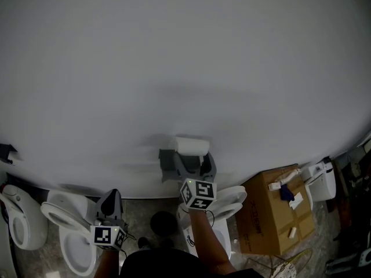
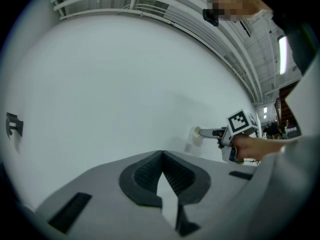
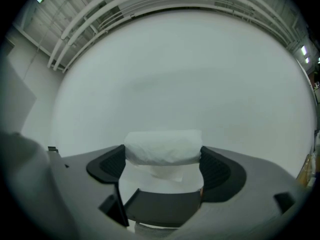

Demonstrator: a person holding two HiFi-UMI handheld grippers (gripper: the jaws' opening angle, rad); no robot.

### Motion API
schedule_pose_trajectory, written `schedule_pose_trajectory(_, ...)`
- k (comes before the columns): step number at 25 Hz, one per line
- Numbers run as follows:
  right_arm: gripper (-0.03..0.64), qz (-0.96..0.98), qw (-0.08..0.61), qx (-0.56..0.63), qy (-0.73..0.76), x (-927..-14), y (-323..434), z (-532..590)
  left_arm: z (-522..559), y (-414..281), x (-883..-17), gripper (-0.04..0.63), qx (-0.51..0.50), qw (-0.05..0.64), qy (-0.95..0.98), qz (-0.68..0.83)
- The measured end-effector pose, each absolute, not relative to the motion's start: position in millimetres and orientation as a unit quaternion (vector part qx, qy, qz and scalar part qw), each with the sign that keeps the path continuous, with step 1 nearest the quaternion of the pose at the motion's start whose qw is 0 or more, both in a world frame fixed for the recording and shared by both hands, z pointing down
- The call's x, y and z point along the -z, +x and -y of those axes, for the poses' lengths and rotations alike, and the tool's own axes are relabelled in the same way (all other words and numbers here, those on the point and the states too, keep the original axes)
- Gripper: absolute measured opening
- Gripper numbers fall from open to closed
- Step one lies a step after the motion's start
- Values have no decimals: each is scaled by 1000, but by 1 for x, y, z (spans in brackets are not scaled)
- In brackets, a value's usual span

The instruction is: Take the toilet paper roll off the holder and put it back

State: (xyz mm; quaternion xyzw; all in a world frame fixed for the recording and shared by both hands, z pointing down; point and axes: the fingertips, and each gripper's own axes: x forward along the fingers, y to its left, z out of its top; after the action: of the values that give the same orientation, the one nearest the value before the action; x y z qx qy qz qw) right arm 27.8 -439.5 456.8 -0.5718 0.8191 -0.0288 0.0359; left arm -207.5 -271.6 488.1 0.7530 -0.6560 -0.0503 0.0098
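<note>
Two hand-held grippers: one in each hand, both before the white wall (image 1: 174,51).
Right hand-held gripper (image 3: 162,160): closed on the toilet paper roll (image 3: 162,146), one pad at each end.
Roll place: close to the wall, just above the dark holder (image 3: 160,204).
Left hand-held gripper (image 2: 162,156): jaws together, holding nothing, lower and well apart from the roll.

Nothing readable is showing: the cube (image 1: 109,235) on the left gripper (image 1: 111,199) and the cube (image 1: 199,193) on the right gripper (image 1: 191,158) are carrying only square markers, and the box (image 1: 272,219) print is blurring out.
</note>
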Motion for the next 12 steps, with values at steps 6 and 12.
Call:
schedule_pose_trajectory(6, 463, -820, 62, -9, -568, -417, 29, 427, 271, -204, -486, 3, 50, 9, 754, 655)
schedule_pose_trajectory(12, 463, -820, 90, -35, -564, -385, 31, 414, 269, -204, -489, 3, 52, 17, 752, 657)
